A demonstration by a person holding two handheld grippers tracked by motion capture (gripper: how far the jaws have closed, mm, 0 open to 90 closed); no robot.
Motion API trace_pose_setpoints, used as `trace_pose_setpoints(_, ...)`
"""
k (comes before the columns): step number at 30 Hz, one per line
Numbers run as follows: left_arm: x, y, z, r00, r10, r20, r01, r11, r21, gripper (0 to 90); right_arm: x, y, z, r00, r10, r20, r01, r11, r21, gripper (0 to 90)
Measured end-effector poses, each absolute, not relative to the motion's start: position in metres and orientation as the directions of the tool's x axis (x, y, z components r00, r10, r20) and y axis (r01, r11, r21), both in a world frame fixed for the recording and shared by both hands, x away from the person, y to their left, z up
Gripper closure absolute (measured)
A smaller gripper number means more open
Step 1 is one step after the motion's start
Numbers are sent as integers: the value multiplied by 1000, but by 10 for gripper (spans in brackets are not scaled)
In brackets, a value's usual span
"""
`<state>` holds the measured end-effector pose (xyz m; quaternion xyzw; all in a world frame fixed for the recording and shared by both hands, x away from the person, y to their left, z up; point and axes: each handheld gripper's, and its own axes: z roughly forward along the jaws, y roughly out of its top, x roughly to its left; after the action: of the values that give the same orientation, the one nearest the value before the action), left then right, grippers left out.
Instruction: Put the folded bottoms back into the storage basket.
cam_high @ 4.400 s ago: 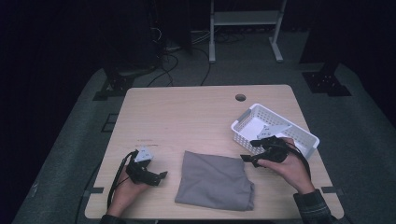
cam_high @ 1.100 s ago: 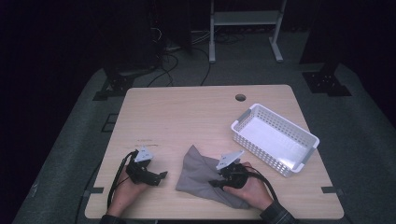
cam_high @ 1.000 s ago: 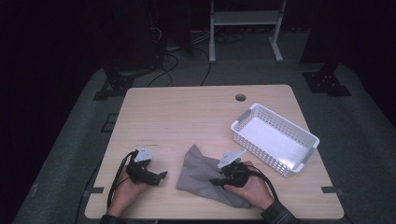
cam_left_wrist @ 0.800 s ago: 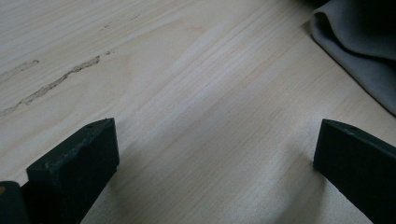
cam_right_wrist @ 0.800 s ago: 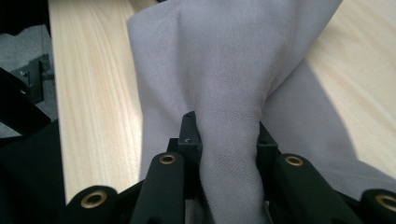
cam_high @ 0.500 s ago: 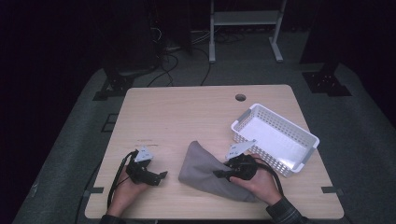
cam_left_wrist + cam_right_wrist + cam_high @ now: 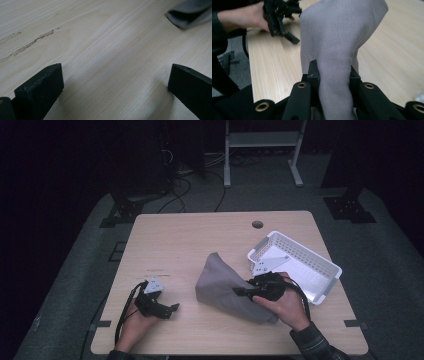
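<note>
Right gripper (image 7: 241,291) is clamping a grey cloth (image 7: 220,282) between its jaws, the cloth bunching up in a peak off the table (image 7: 200,235), beside the white basket (image 7: 300,265). Left gripper (image 7: 170,309) is resting near the table's front-left, jaws wide apart, gripping nothing.

No legible text, label, brand, number or sign is found on the bench (image 7: 190,240), the grey cloth (image 7: 220,282) or the white basket (image 7: 320,265).
</note>
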<state>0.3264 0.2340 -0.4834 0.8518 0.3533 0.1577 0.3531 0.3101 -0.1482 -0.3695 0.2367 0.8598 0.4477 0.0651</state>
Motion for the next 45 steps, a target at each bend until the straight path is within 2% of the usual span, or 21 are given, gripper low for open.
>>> trace_pose_setpoints(19, 326, 234, -484, 699, 715, 17, 491, -498, 715, 0, 324, -179, -320, -848, 526, 65, 322, 414, 851, 722)
trace_pose_setpoints(30, 326, 234, -483, 701, 713, 16, 492, -499, 714, 0, 328, -192, -295, -836, 546, 43, 311, 410, 858, 722)
trace_pose_setpoints(45, 326, 234, -484, 700, 714, 17, 491, -497, 715, 0, 336, -229, -266, -786, 618, 17, 309, 369, 876, 721)
